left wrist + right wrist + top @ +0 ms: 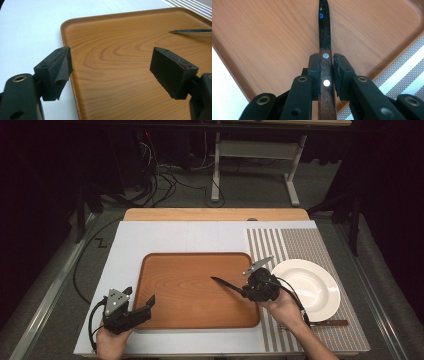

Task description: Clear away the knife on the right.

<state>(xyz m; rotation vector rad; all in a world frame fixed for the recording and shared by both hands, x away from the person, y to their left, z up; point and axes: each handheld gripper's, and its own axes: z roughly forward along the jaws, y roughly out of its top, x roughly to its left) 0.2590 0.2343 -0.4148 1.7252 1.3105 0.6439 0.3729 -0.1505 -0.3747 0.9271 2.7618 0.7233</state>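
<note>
Seen from above on a pale-topped bench (pixel 165 237): right gripper (pixel 239 289) held over the right-hand part of a wooden tray (pixel 165 320), jaws pinching a knife (pixel 223 284) by its handle. Blade pointed out over the tray's floor toward the left, tip above the middle of the wood. In the right gripper view, jaws pressed tight on either side of the knife's brown riveted handle (pixel 326 85), dark serrated blade (pixel 324 27) running straight ahead over the tray (pixel 262 37), striped placemat (pixel 402 72) at lower right. Left gripper (pixel 142 311) parked at the tray's near left corner, jaws spread wide with nothing between them. In the left gripper view, the tray's (pixel 120 57) rounded corner framed between the two parted pads (pixel 172 72), knife tip (pixel 190 31) entering from the right edge, well apart from them. White plate (pixel 317 292) on the striped placemat (pixel 300 245) just right of the tray, beside the right hand (pixel 286 309). A second piece of cutlery (pixel 327 323) lying on the placemat near the plate's front edge.
</note>
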